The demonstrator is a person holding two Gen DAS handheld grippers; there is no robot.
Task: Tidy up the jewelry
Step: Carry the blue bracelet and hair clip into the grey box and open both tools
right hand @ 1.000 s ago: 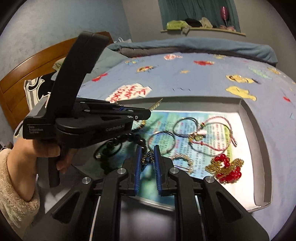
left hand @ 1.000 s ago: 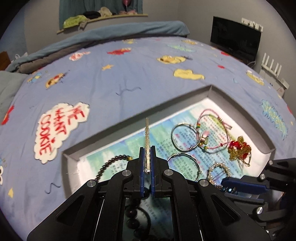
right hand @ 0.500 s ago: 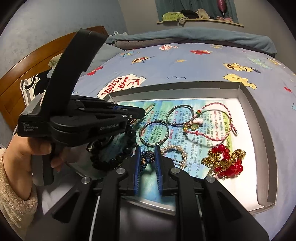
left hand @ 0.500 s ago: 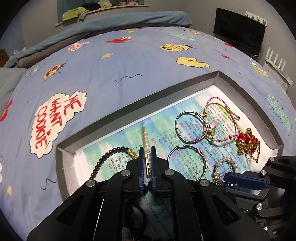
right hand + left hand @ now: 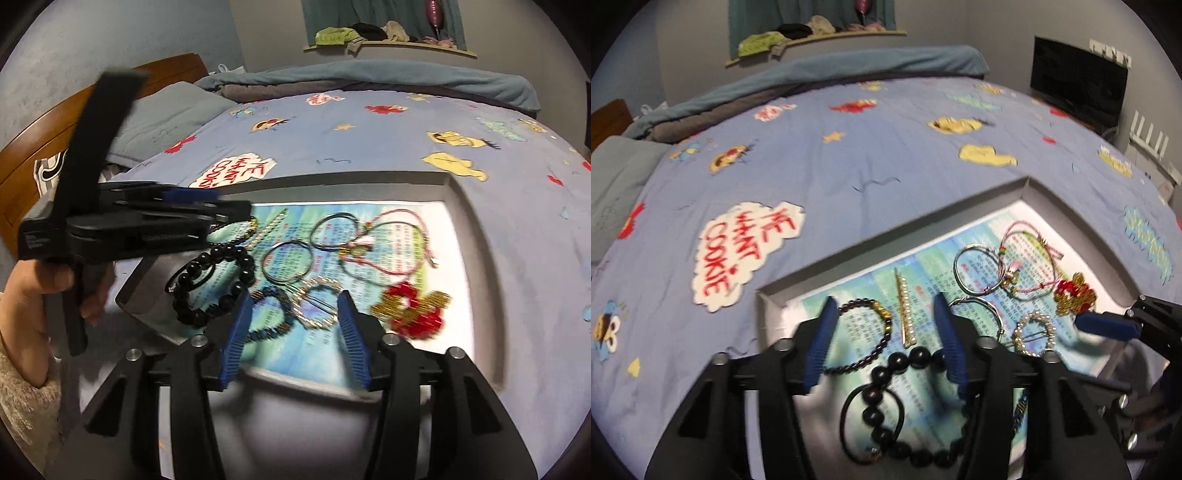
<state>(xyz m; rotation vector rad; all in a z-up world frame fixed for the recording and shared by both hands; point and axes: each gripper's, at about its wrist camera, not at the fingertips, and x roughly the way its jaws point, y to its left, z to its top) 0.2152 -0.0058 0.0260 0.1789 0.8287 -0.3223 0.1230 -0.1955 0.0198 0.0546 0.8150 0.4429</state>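
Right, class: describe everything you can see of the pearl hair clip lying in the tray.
The pearl hair clip is a slim, straight gold-coloured bar, apparently metal, carrying a single row of small white pearl-like beads. It lies flat on the printed paper lining the grey tray, pointing away from the left wrist camera. It sits loose between a thin dark bead bracelet and a silver bangle, its near end close to a chunky black bead bracelet.

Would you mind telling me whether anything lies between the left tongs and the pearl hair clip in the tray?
Nothing visible does. The left tongs, jaws just opened, stand open over the tray, and the pearl hair clip lies loose between the fingers, untouched.
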